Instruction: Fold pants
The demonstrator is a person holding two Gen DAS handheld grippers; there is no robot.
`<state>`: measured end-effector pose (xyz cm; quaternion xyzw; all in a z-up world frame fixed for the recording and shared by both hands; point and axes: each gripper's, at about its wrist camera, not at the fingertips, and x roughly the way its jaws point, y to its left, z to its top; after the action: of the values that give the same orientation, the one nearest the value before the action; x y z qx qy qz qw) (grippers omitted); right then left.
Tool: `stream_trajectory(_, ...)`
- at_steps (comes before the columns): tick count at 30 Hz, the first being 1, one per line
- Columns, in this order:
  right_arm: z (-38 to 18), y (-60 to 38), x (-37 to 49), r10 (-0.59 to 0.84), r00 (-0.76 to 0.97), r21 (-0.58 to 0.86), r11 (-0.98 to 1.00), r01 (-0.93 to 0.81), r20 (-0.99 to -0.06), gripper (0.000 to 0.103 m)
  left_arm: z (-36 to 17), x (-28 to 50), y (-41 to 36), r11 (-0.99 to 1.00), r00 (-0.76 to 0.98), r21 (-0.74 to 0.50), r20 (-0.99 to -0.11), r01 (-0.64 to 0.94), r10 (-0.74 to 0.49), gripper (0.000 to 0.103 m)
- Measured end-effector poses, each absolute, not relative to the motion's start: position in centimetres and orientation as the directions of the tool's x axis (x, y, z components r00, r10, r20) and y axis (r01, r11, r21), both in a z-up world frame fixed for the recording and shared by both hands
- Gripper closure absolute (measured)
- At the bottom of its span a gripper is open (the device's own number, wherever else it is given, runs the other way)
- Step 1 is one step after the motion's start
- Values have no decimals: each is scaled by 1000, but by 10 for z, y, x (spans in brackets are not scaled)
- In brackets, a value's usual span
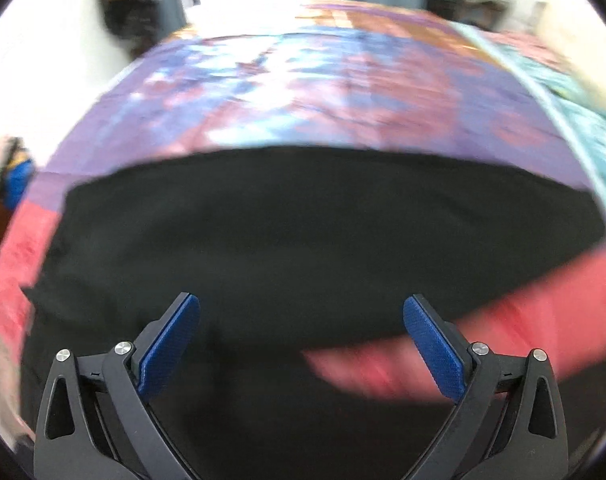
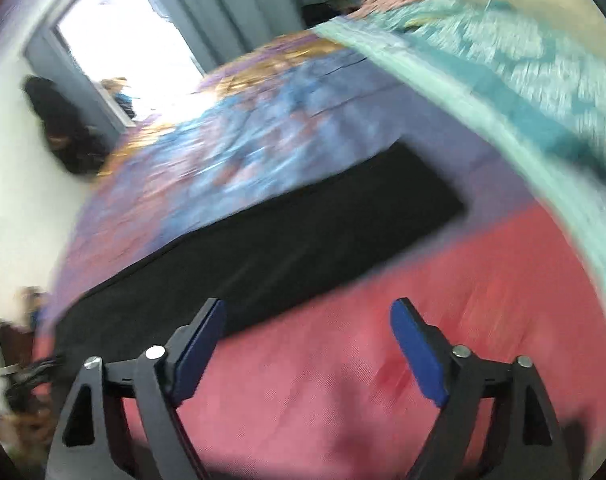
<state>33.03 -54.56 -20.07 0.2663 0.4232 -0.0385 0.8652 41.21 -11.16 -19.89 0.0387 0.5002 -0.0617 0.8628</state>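
The left gripper point(image 1: 301, 312) stood spread wide with nothing between its blue pads point(image 1: 169, 344), hanging above the pants point(image 1: 287, 232) without visibly touching them. The right gripper point(image 2: 307, 316) was likewise released and empty, its jaws apart over the red part of the bedspread point(image 2: 383, 320), just beside the near edge of the pants point(image 2: 287, 236) and not on the cloth. The pants, black, lay flat on the bed as one long, narrow band with fairly straight edges, stretching away toward the teal blanket point(image 2: 483, 76) that sat along the far right side. In the left wrist view a strip of red bedspread point(image 1: 523, 320) showed across the near part of the dark cloth, though blur made it hard to tell how the fabric lay there. Judging by the narrow, even shape, the legs seemed already laid one over the other lengthwise, so the first fold looked done. What probably remained was to bring one end over the other, perhaps twice, to make a compact stack. Both views were smeared, so seams, waistband and hems could not be told apart.
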Motion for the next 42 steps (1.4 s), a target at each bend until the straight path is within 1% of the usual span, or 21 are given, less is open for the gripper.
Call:
stream_trajectory(2, -207, -511, 289, 316, 634, 569, 786, 241, -705, 13, -199, 370, -127, 973, 454, -49, -878, 227, -150, 1)
stream_trajectory(4, -219, -477, 259, 410, 603, 628, 751, 202, -684, 13, -205, 334, -145, 950, 412, -81, -887, 302, -207, 1)
stream_trajectory(5, -227, -456, 245, 446, 577, 639, 748, 180, -684, 13, -211, 320, -157, 938, 392, -84, -893, 338, -221, 1)
stream_trajectory(7, -241, -435, 225, 462, 542, 624, 765, 157, -703, 13, -225, 298, -176, 920, 365, -64, -905, 386, -216, 1)
stream_trajectory(9, -256, -436, 215, 451, 516, 604, 777, 175, -729, 13, -245, 289, -186, 932, 335, -34, -928, 360, -163, 1)
stream_trajectory(12, -260, -470, 186, 405, 581, 633, 729, 261, -706, 14, -258, 295, -179, 958, 321, -24, -940, 287, -120, 1)
stream_trajectory(16, -260, -532, 148, 237, 657, 617, 656, 436, -716, 14, -253, 302, -168, 962, 333, 21, -940, 272, -74, 1)
stream_trajectory(18, -258, -546, 135, 181, 674, 604, 645, 469, -717, 14, -252, 307, -154, 969, 339, 47, -940, 244, -40, 1)
stream_trajectory(20, -253, -550, 125, 104, 670, 559, 652, 512, -735, 14, -249, 311, -132, 980, 341, 59, -940, 191, -10, 1)
stream_trajectory(22, -247, -544, 123, 75, 666, 540, 655, 529, -742, 14, -244, 315, -111, 990, 343, 47, -939, 135, -2, 1)
stream_trajectory(26, -232, -520, 142, 98, 688, 551, 683, 479, -719, 14, -232, 327, -69, 998, 390, 51, -920, 25, 37, 1)
stream_trajectory(29, -215, -475, 156, 108, 703, 489, 791, 367, -703, 13, -235, 343, -49, 995, 419, 78, -903, -66, 99, 1)
stream_trajectory(31, -217, -448, 169, 121, 681, 431, 849, 306, -722, 13, -249, 349, -41, 989, 400, 113, -906, -93, 141, 0)
stream_trajectory(32, -219, -437, 170, 125, 667, 404, 870, 282, -735, 13, -258, 345, -34, 988, 374, 120, -916, -95, 147, 0)
stream_trajectory(34, -230, -419, 179, 141, 627, 361, 902, 238, -766, 13, -256, 338, -27, 990, 388, 93, -913, -101, 126, 1)
stream_trajectory(36, -242, -412, 182, 159, 580, 353, 905, 238, -799, 13, -249, 345, -34, 994, 381, 87, -918, -72, 108, 1)
stream_trajectory(38, -252, -411, 185, 171, 554, 355, 903, 243, -815, 12, -234, 361, -36, 997, 424, 62, -902, -45, 76, 1)
stream_trajectory(40, -254, -411, 186, 168, 554, 342, 912, 227, -815, 10, -213, 389, -45, 998, 481, 60, -874, -31, 67, 1)
stream_trajectory(42, -257, -409, 189, 173, 552, 342, 914, 219, -816, 4, -198, 421, -53, 997, 518, 68, -852, -25, 71, 1)
